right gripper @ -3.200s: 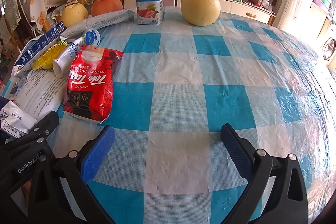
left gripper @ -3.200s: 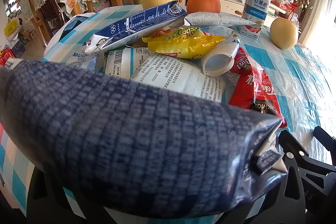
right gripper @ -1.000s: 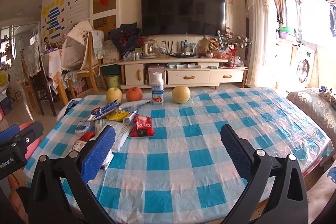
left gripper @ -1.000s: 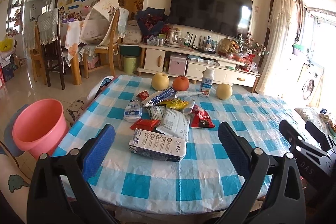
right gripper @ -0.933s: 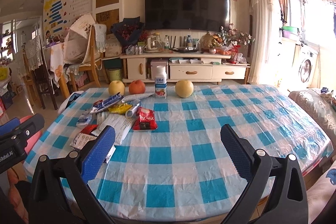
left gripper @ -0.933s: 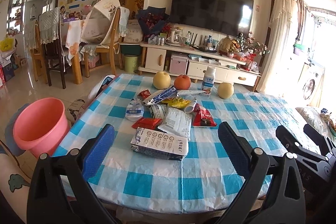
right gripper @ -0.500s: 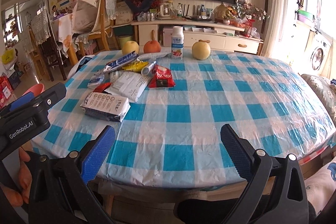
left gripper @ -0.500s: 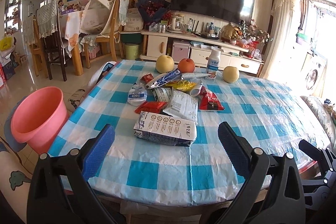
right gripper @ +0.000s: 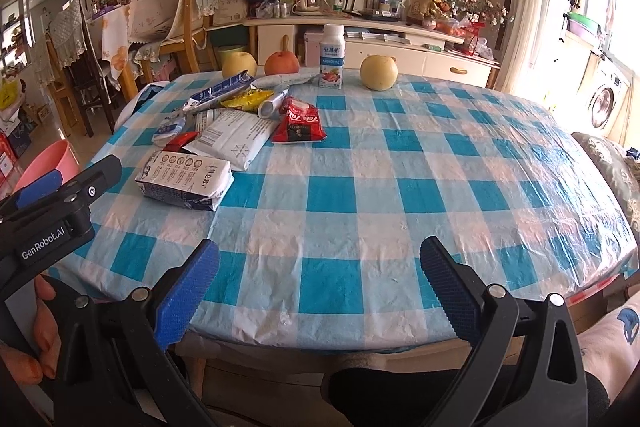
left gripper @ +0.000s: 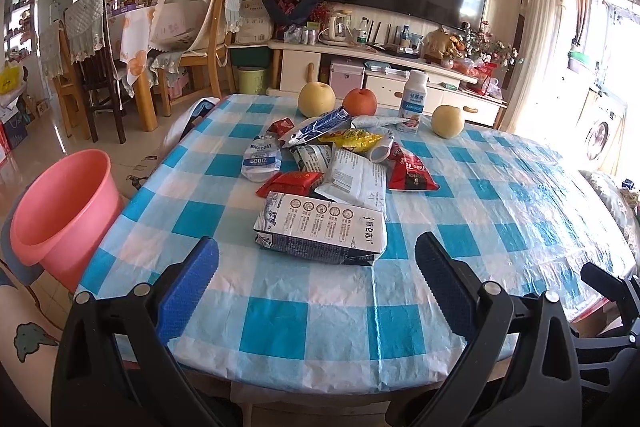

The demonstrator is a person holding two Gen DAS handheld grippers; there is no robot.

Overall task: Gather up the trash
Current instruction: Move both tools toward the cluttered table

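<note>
Trash [left gripper: 320, 231] lies heaped on the table [left gripper: 500, 187] beside fruit [left gripper: 361, 101]; the bucket [left gripper: 60, 211] sits below. Both grippers [left gripper: 316, 283] [right gripper: 320, 281] hang released, empty. A careless grab risks taking fruit or dragging the cloth.

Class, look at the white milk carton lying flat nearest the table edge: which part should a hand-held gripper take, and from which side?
Probably the near long edge of the white milk carton, approached low from the table's front edge. It lies flat on its broad face, apart from the wrapper pile behind, so its thin side fits between open jaws. The left hand-held gripper sits open right before it.
</note>
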